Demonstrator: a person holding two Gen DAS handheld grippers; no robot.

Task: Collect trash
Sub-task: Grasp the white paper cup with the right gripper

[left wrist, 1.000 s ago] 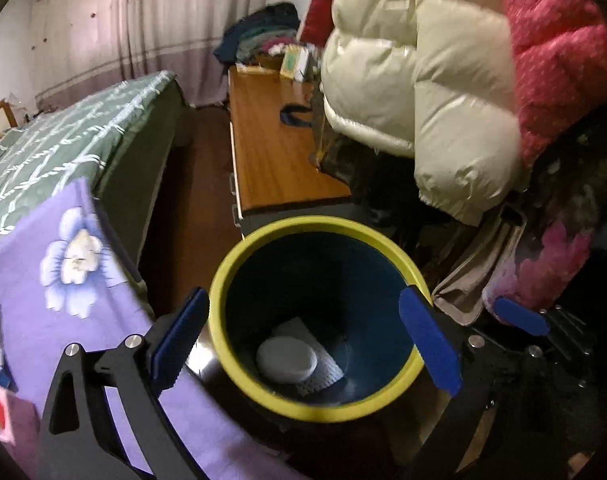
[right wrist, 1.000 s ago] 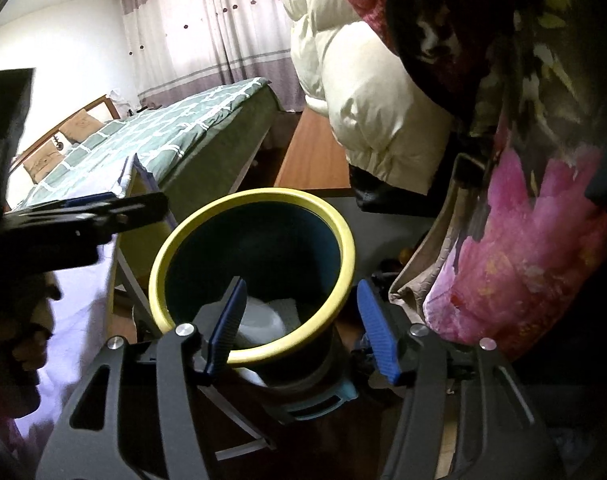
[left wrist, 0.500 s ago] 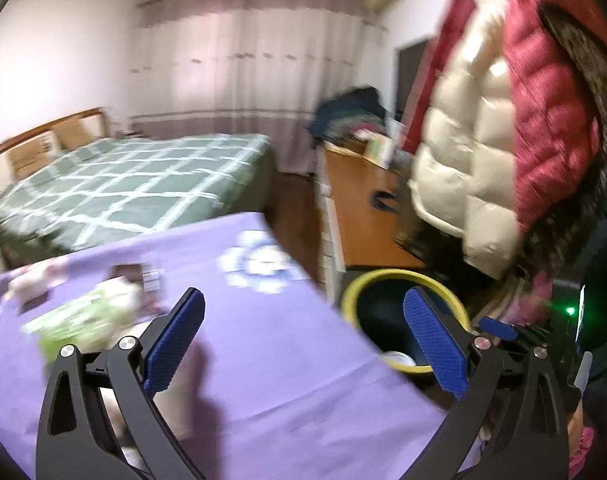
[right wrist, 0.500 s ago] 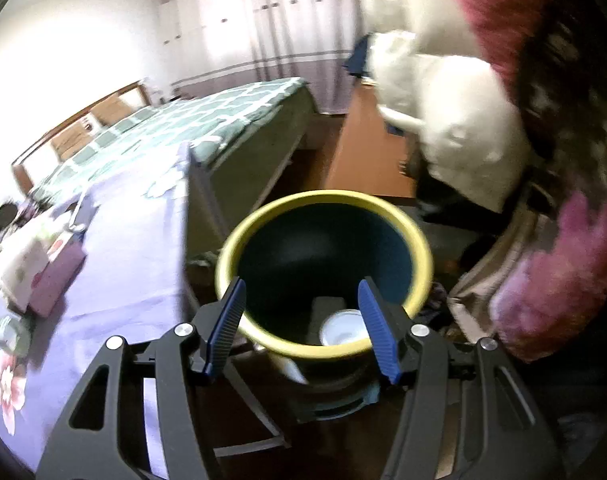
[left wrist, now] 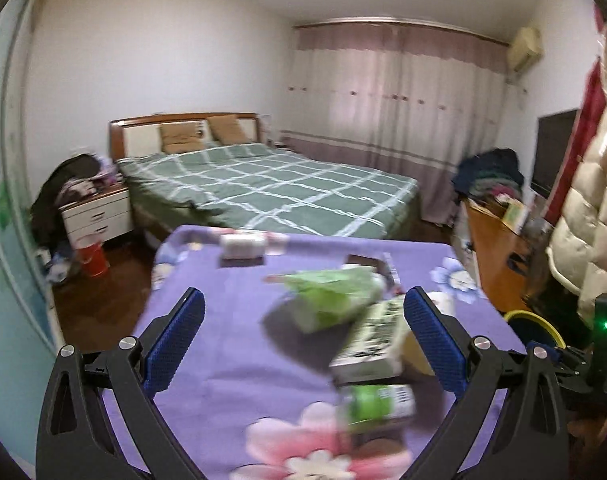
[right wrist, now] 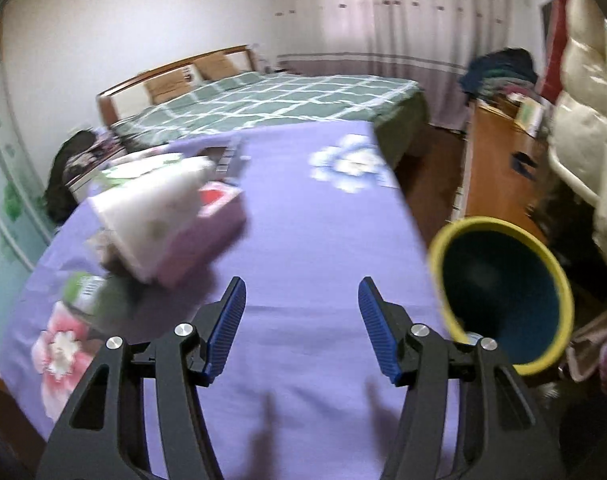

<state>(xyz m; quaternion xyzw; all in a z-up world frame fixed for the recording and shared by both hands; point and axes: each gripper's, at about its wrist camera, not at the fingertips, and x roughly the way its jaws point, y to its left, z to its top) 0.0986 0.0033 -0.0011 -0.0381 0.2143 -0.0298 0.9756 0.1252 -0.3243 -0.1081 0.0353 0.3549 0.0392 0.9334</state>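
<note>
A table with a purple flowered cloth [left wrist: 231, 344] holds blurred items: a green bag [left wrist: 331, 292], a printed box [left wrist: 375, 340], a green can [left wrist: 377, 406] and a white paper cup [left wrist: 441, 302]. My left gripper [left wrist: 301, 340] is open and empty above the cloth, left of these items. My right gripper [right wrist: 301, 326] is open and empty over the cloth [right wrist: 311, 240]. The yellow-rimmed blue trash bin [right wrist: 503, 288] stands off the table's right edge; its rim also shows in the left wrist view [left wrist: 537, 320]. A white and pink box [right wrist: 171, 220] and the green can [right wrist: 91, 292] lie to the left.
A white pack [left wrist: 241, 244] and a dark flat item [left wrist: 367, 262] lie at the table's far side. A green checked bed [left wrist: 263, 188] is behind. A wooden desk [right wrist: 499, 168] and hanging puffy coats [right wrist: 587, 80] stand at the right, close to the bin.
Both grippers have swung left and up, away from over the bin to above the purple table. Both stay open and empty.
</note>
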